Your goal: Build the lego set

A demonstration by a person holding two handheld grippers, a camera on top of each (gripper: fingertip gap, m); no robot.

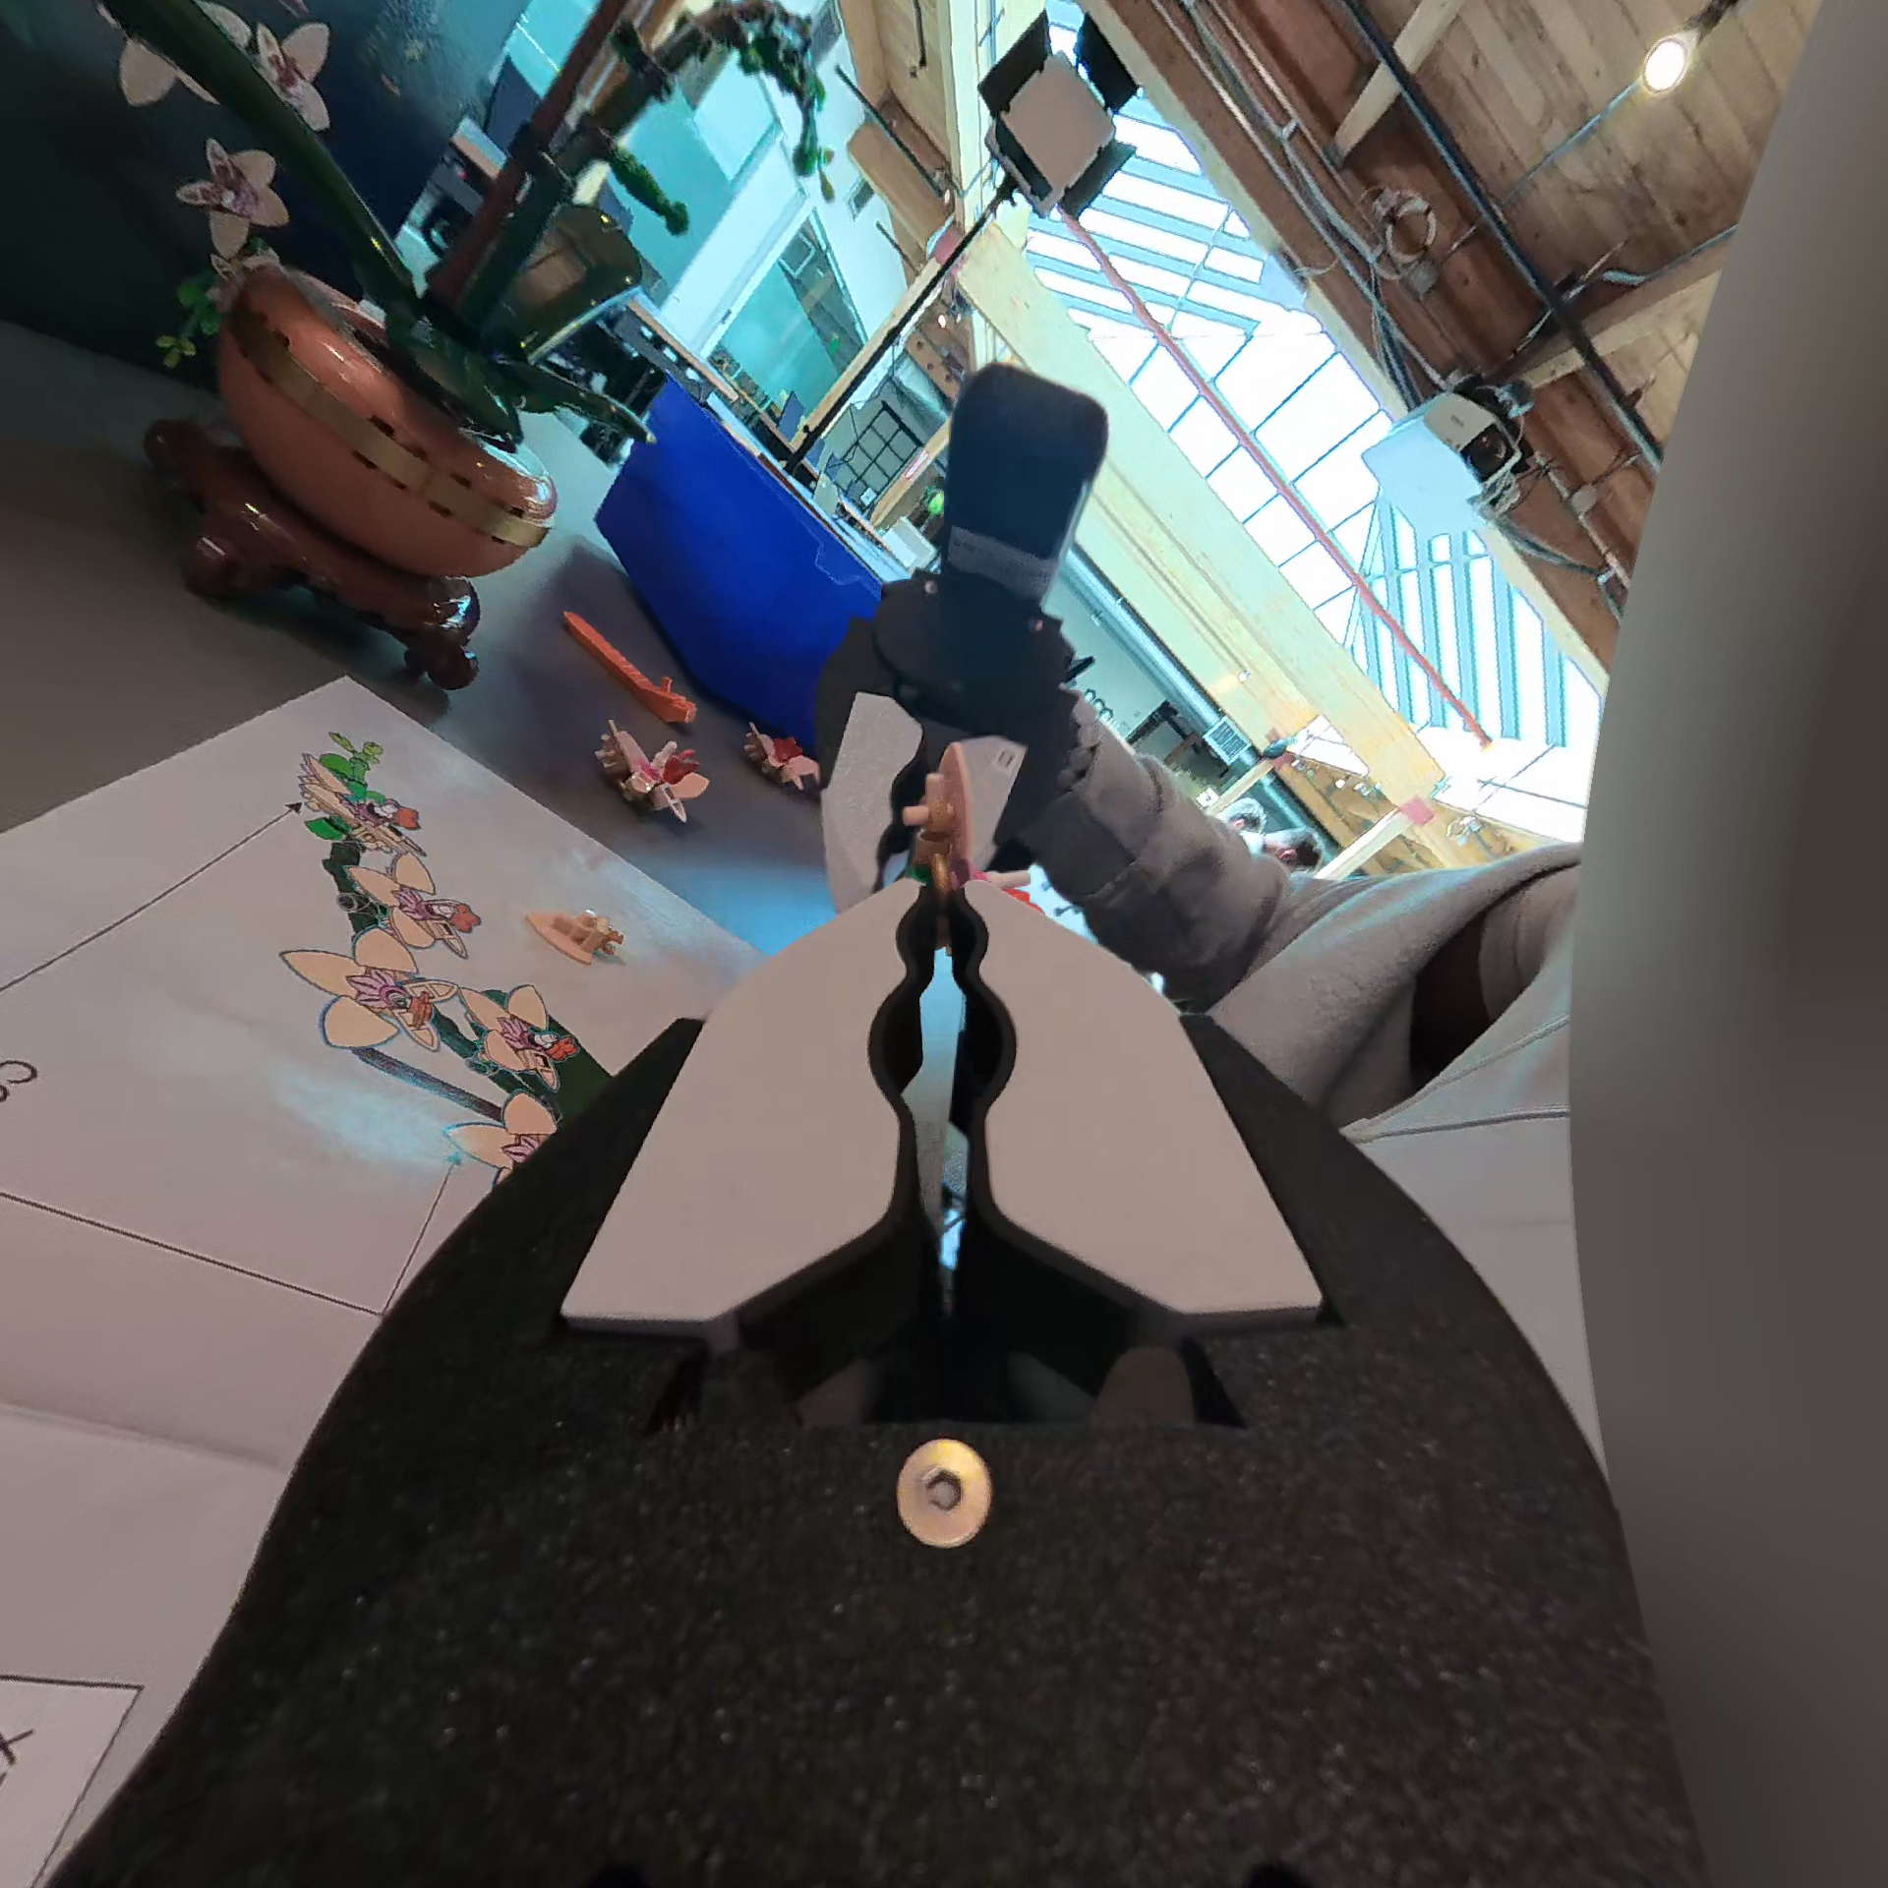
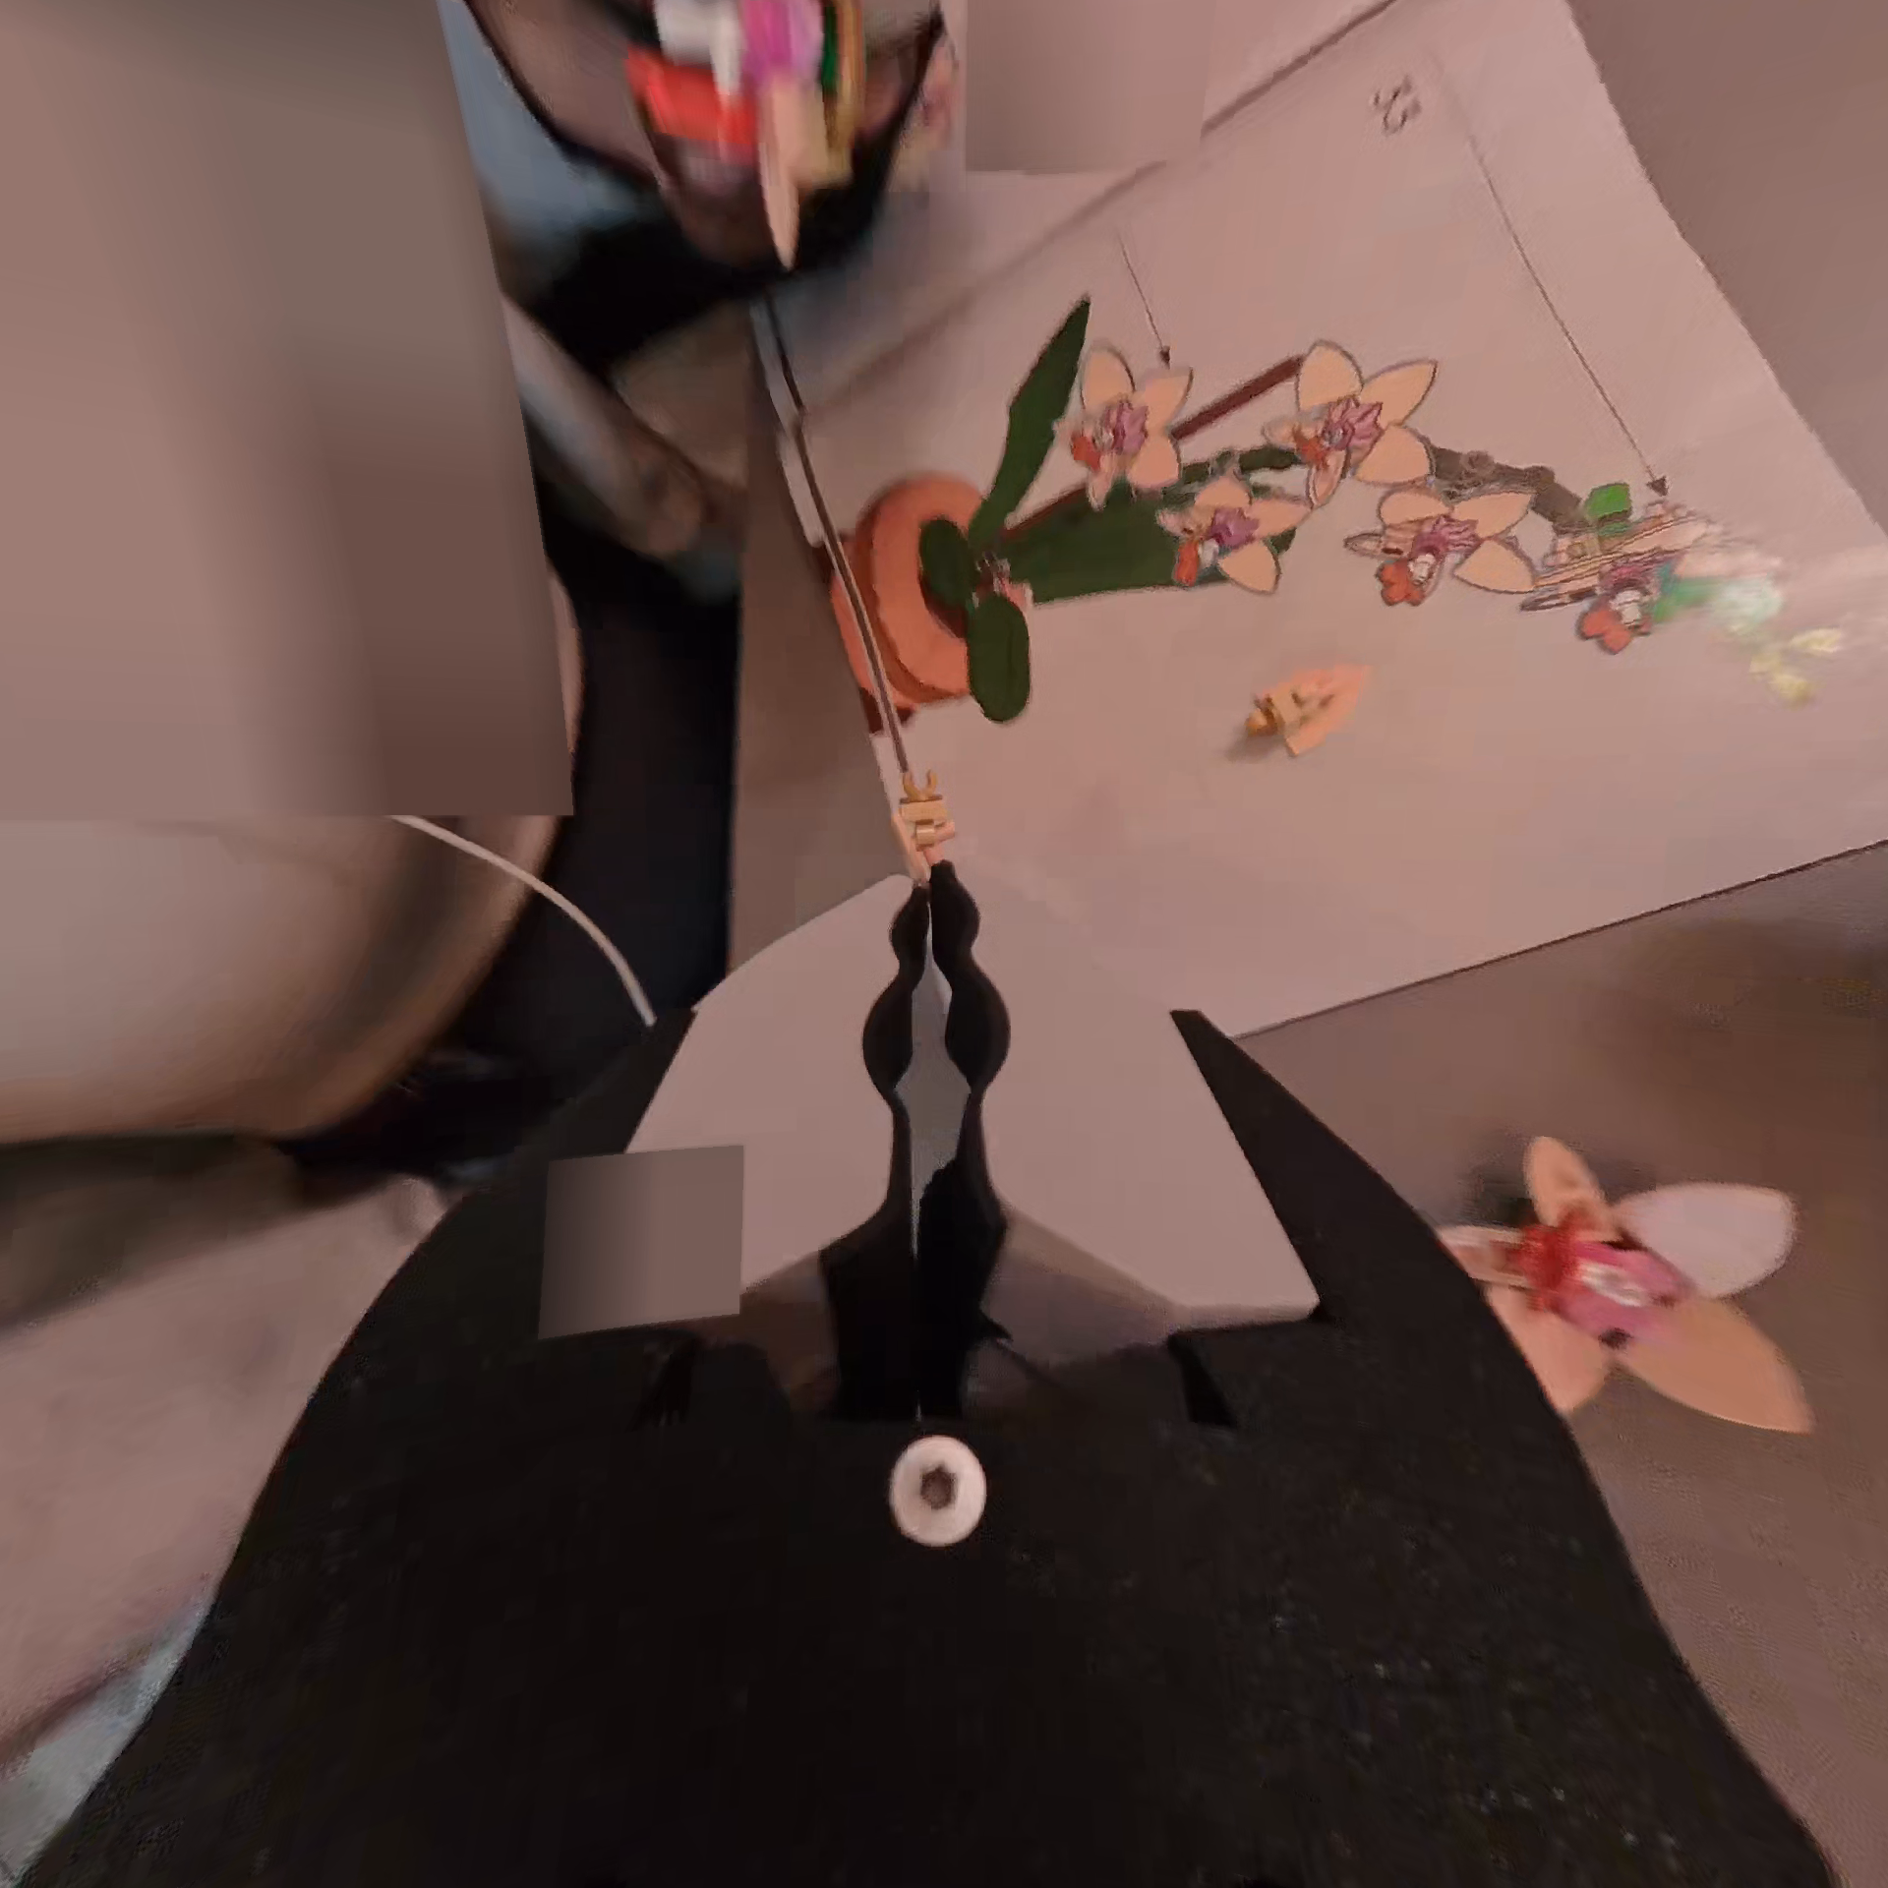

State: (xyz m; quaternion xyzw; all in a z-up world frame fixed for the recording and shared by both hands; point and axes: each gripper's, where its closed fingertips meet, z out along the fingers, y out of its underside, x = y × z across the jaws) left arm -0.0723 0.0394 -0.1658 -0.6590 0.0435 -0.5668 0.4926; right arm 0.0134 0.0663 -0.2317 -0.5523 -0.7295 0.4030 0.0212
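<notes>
Orchid flower subassembly (image 1: 938, 817) sits pinched in left tool (image 1: 935, 899) at frame centre, evidently steadied for joining. Right tool (image 2: 932, 879) grips a tan clip piece (image 2: 925, 812), petal edge-on, aimed toward it.

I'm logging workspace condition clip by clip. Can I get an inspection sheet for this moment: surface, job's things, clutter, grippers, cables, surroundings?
Surface: grey table with an open instruction sheet lying on it.
Job's things: built flower pot; loose flower and second flower on the table; petal piece on the sheet; orange pry tool.
Clutter: blue bin behind the pieces.
Grippers: left gripper shut on a small flower; right gripper shut on a tan clip piece; their tips nearly meet in the air.
Cables: thin white line by the person's clothing, possibly a cord.
Surroundings: skylight, lamp on a stand.
</notes>
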